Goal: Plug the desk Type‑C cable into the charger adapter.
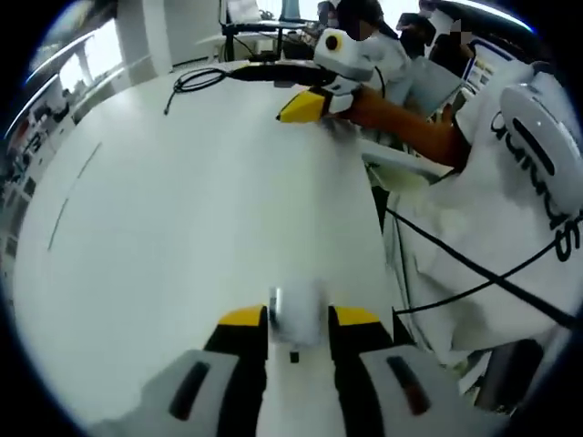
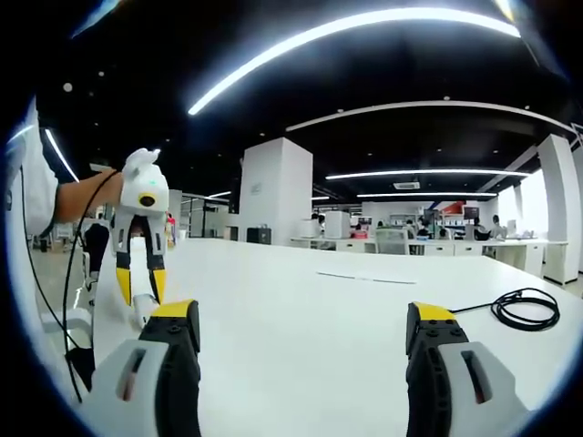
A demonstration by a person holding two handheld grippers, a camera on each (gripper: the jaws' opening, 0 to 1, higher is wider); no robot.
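White adapter (image 1: 297, 314) clamped (cable (image 2: 524, 308) coiled).

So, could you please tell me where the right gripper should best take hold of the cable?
Probably at a free end, not the coil. The cable lies flat on the table in a loose loop, one strand trailing from it toward the right gripper, whose jaws are open. Come from above that strand; the plug itself is too small to make out.

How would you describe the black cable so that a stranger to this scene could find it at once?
Start from the big white desk. In the right gripper view, look past the right tongs, open and empty, to the desk's far right edge. There lies the cable, a loose black coil, the one dark looped thing on the pale top, unlike the small white adapter gripped in the left tongs.
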